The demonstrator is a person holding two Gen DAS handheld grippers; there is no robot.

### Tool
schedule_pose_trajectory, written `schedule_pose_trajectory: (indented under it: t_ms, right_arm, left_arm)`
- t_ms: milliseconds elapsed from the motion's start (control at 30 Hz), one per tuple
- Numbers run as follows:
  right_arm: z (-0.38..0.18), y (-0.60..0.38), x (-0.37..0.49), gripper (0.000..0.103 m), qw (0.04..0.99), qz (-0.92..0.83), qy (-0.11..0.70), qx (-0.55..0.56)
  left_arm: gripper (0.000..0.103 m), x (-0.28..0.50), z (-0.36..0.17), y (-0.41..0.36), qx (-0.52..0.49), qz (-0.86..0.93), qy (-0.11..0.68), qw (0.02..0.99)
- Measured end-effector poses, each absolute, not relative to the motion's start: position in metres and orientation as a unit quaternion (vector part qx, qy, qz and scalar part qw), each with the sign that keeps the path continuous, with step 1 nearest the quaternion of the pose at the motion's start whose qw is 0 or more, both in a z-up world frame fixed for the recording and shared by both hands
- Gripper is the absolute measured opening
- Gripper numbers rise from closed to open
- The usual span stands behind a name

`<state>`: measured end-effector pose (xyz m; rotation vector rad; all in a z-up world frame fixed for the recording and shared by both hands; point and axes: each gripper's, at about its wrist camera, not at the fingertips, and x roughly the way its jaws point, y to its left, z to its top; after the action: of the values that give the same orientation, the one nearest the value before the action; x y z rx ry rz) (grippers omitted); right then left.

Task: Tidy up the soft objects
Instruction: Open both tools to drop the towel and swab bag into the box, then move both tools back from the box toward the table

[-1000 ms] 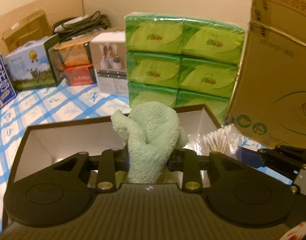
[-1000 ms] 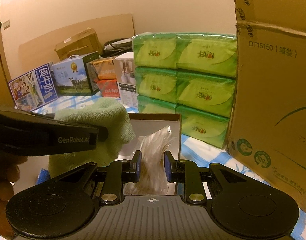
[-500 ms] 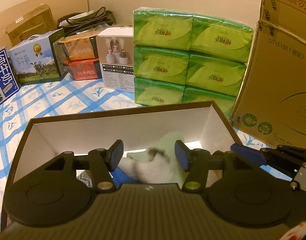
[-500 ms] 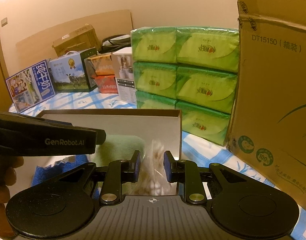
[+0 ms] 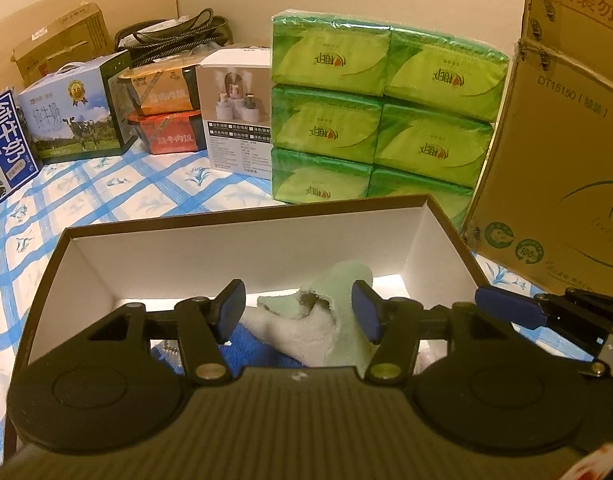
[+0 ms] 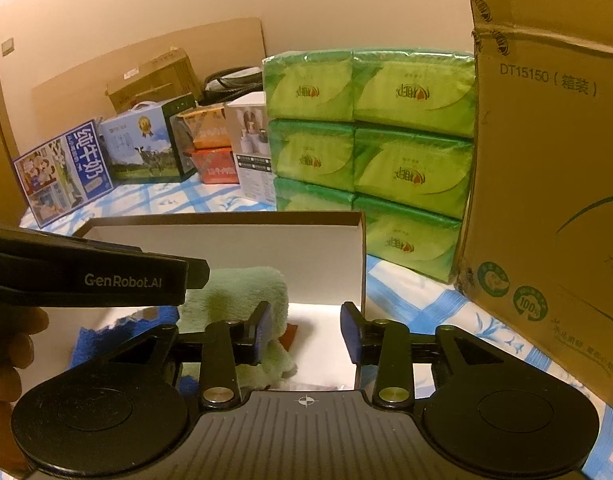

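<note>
**A:** What are your tongs doing over the box [image 5: 250,252]?

**B:** Both are hanging just above it, spread wide and gripping nothing. The left tongs [image 5: 298,312] are framing the green towel [image 5: 338,320], which is lying inside the box on top of a blue cloth [image 5: 250,344]. The right tongs [image 6: 306,332] are hovering at the box's right end, with the towel's fluffy edge just beside the left pad.

**A:** So how are you doing this step well?

**B:** I'm judging that the towel is bunching upward, so I'm thinking of pressing it down flat and keeping the pads apart so the loops aren't snagging. A clear packet looks to be lying at the box's right end, though I can't make it out properly.

**A:** And around the box?

**B:** It's sitting on a counter [image 5: 106,184] under a blue checked cover. Behind the box, green tissue packs [image 5: 382,120] are stacking three high; to its right a big cardboard carton [image 5: 558,160] is standing close. Further back left of the box, milk cartons [image 5: 70,120] and small boxes are lining a plain wall, all in dim yellowish light.
</note>
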<state>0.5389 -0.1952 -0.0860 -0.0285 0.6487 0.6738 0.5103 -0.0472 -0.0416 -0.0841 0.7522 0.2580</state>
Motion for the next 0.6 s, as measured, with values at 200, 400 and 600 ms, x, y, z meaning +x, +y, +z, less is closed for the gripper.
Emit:
schedule_pose_trajectory:
  t_ms: [200, 400, 600]
  right_arm:
    - [-0.078, -0.201, 0.528, 0.049, 0.895, 0.328, 0.303, -0.001]
    - [-0.062, -0.21, 0.51, 0.057, 0.898, 0.33, 0.292, 0.007]
    - [-0.045, -0.223, 0.486, 0.073, 0.907, 0.321, 0.274, 0.013]
  left_arm:
    - [0.059, 0.503, -0.033, -0.049, -0.042, 0.122, 0.364, 0.922]
    - [0.064, 0.489, -0.019, -0.056, -0.042, 0.112, 0.357, 0.926]
    - [0.066, 0.467, -0.001, -0.066, -0.035, 0.102, 0.348, 0.931]
